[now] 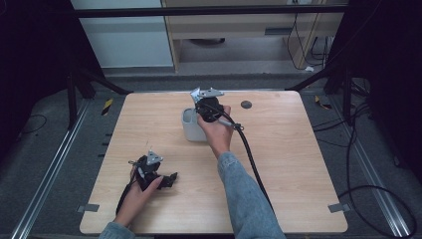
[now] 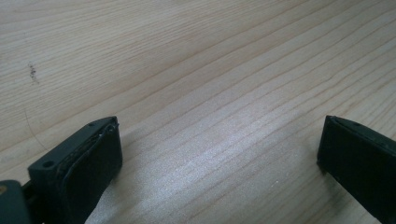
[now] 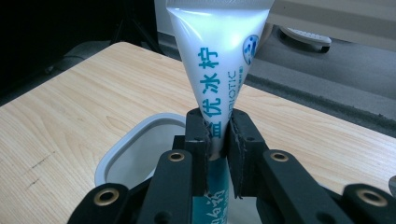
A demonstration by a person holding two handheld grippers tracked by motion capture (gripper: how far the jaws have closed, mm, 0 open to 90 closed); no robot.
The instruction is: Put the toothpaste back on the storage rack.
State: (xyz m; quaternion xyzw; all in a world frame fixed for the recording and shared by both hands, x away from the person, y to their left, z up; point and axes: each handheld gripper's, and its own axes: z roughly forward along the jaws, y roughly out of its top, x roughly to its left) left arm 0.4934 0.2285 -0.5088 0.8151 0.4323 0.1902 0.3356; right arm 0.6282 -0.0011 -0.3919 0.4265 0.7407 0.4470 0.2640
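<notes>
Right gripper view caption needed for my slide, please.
Right gripper clamps a white tube upright over a grey cup.

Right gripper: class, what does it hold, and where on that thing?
The right gripper holds a white tube, clamped at its narrow part, above the cup.

- A lab recording bay: a lone wooden desk (image 1: 278,164) stands on grey carpet.
- Dark curtains hang on both sides.
- Metal floor rails (image 1: 47,174), black stand legs (image 1: 99,82) and loose cables (image 1: 383,194) surround the desk.
</notes>
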